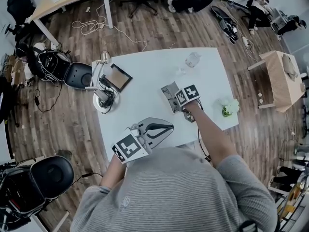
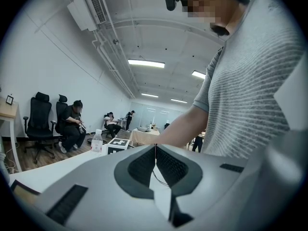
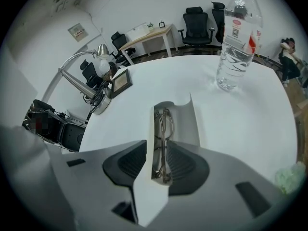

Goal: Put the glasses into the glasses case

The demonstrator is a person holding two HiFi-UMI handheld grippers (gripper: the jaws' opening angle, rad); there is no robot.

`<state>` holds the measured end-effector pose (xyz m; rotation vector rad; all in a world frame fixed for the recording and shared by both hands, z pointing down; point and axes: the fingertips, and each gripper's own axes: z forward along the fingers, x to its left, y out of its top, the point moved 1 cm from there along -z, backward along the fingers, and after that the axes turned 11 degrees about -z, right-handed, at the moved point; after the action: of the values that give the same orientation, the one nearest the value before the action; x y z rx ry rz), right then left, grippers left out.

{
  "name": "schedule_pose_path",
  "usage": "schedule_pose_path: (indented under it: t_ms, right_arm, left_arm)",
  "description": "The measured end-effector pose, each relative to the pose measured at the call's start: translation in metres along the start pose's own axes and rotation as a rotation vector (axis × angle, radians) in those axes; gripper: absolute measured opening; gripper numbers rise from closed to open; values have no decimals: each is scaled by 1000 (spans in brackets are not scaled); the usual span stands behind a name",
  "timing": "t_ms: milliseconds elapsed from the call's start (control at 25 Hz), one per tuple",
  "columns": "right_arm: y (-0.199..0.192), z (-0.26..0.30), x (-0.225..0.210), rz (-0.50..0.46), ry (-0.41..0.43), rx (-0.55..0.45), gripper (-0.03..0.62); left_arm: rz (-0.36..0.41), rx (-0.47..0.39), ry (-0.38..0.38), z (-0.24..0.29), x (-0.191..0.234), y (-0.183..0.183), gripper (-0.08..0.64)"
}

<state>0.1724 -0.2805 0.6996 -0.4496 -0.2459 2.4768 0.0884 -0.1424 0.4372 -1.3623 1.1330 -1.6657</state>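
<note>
The glasses case lies open on the white table, and the folded thin-rimmed glasses rest inside it. My right gripper points steeply down over the case. Its jaws stand open on either side of the glasses, and the pads do not press them. In the head view the right gripper covers the case at mid-table. My left gripper rests near the table's front edge, pointing level. Its fingertips meet with nothing between them.
A clear water bottle stands beyond the case, toward the far edge. A desk lamp and a dark picture frame sit at the table's left side. A green-and-white crumpled thing lies at the right edge. Chairs and cables surround the table.
</note>
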Motion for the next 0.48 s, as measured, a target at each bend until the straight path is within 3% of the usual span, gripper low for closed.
schedule_pose_path:
  t_ms: [480]
  right_arm:
    - [7,-14,9,6,3,-95,135]
  left_arm:
    - [9,11,-10,-1,-4,0,14]
